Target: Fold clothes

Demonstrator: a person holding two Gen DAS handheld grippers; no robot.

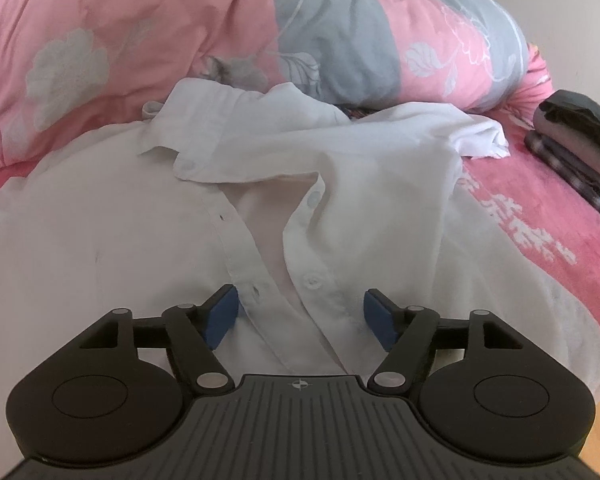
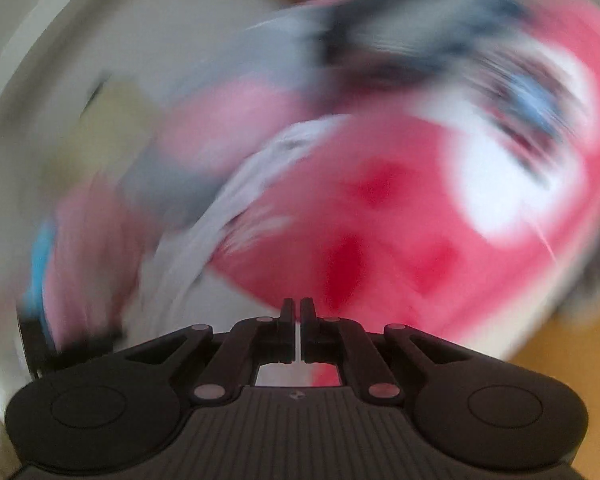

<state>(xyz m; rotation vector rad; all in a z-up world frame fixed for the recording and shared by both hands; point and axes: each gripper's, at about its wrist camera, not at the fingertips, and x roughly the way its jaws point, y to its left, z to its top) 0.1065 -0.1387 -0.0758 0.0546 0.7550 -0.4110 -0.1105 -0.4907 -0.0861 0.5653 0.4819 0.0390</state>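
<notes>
Spread wide at the bottom of the left wrist frame, the left gripper (image 1: 299,312) hovers over the button placket of a white shirt (image 1: 132,216), nothing pinched. That shirt lies front-up across the pink bed (image 1: 540,216), collar toward the floral duvet (image 1: 140,32) above; folded dark clothes (image 1: 576,144) sit far right. Right gripper (image 2: 298,308): pressed together, empty, its view motion-blurred.
</notes>
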